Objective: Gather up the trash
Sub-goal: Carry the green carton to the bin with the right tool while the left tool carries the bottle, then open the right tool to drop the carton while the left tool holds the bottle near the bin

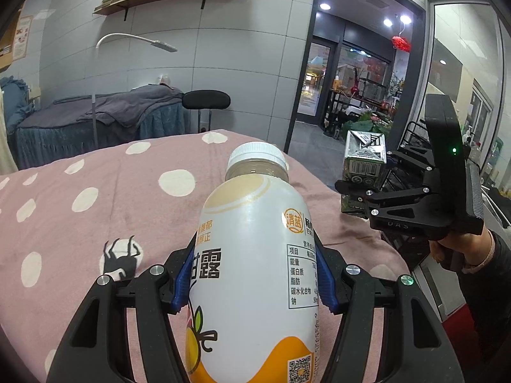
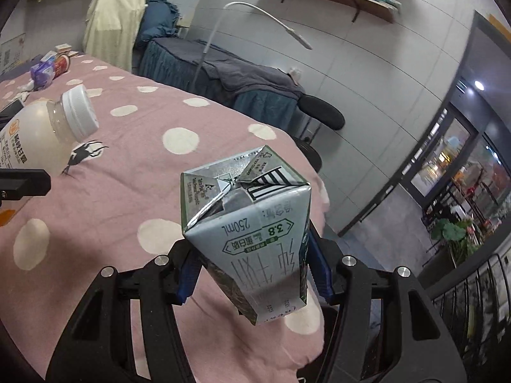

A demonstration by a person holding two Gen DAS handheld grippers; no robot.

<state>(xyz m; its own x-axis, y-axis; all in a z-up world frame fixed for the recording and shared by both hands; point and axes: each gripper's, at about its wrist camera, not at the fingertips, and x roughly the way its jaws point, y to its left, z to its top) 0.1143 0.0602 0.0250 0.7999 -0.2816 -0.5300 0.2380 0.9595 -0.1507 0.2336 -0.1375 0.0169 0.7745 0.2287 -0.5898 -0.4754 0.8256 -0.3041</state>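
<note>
Blue pads of my left gripper point(image 1: 255, 274) press on both flanks of the white plastic bottle point(image 1: 255, 255), fingers roughly half apart and filled by its body; the bottle lies along the fingers, its white cap point(image 1: 257, 156) pointing away from me, clear above the pink dotted bedcover point(image 1: 95, 198); I judge it light, smooth and somewhat slippery on the glossy label; the wall looks stiff enough to bear the squeeze, and the mid-body hold is the right place, since the shoulder tapers and would let it slide forward. My right gripper point(image 2: 252, 271) holds the green-and-silver milk carton point(image 2: 249, 223) by its two side faces, fingers at a similar half spread, folded end pointing away; the carton looks creased, so I judge it empty, very light and soft-walled; firm pressure will crush it further, which is harmless for trash, though the foil faces could slip; a hold low across the flat sides suits it. More litter, a purple packet point(image 2: 43, 71), lies well beyond the left fingers on the bedcover. No bin is visible to me.
</note>
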